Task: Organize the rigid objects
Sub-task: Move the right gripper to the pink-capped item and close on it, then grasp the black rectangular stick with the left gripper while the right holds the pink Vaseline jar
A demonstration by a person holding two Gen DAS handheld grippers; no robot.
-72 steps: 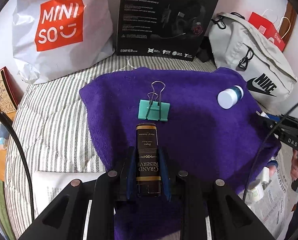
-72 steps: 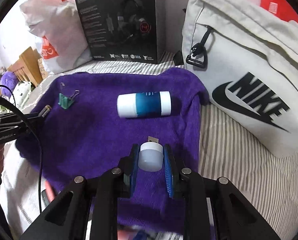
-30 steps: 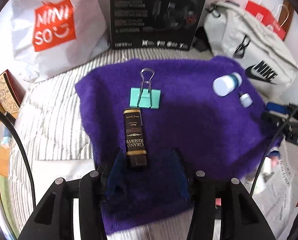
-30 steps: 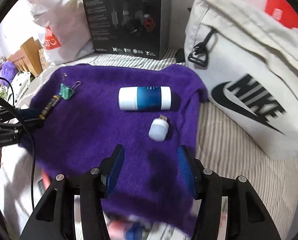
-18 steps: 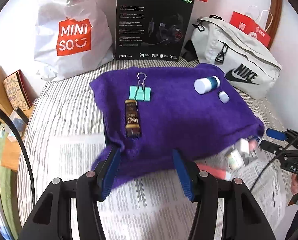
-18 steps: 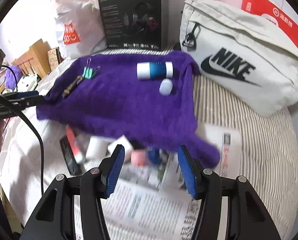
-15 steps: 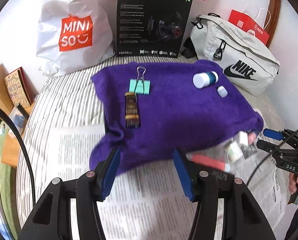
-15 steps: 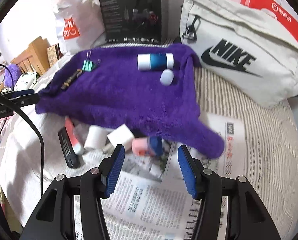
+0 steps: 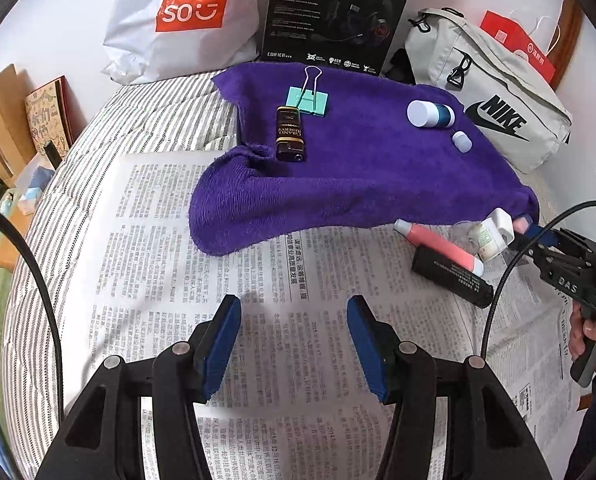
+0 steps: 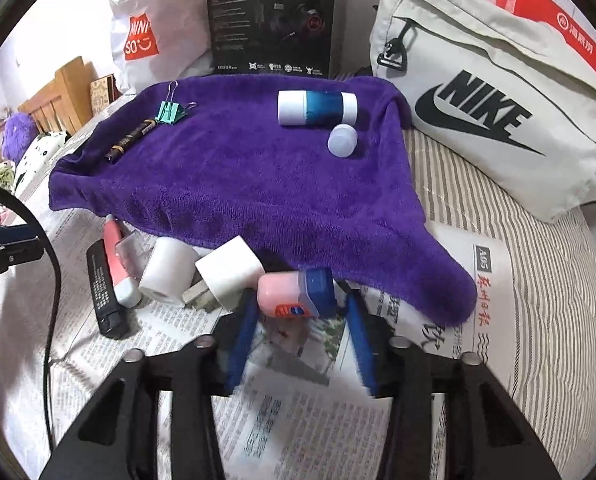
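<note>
A purple towel (image 9: 357, 176) (image 10: 258, 184) holds a green binder clip (image 9: 307, 99) (image 10: 169, 112), a dark lighter (image 9: 289, 133) (image 10: 130, 140), a white-and-blue bottle (image 9: 429, 114) (image 10: 317, 107) and a small white cap (image 9: 461, 141) (image 10: 342, 141). On the newspaper at the towel's near edge lie a pink-and-blue jar (image 10: 294, 294), a white plug (image 10: 228, 274) (image 9: 497, 232), a white roll (image 10: 168, 270), a pink tube (image 9: 437, 246) (image 10: 116, 256) and a black lighter (image 9: 451, 276) (image 10: 104, 292). My left gripper (image 9: 294, 324) is open over bare newspaper. My right gripper (image 10: 301, 320) is open, its jaws either side of the pink-and-blue jar.
A Miniso bag (image 9: 186, 16), a black headset box (image 9: 333, 16) and a white Nike bag (image 9: 493, 112) (image 10: 493, 92) stand behind the towel. Newspaper (image 9: 170, 248) covers the striped bedding. A book (image 9: 48, 116) leans at the left.
Both grippers let go of the dark lighter and the white cap on the towel and pulled back. The right gripper has since come up to the pink-and-blue jar.
</note>
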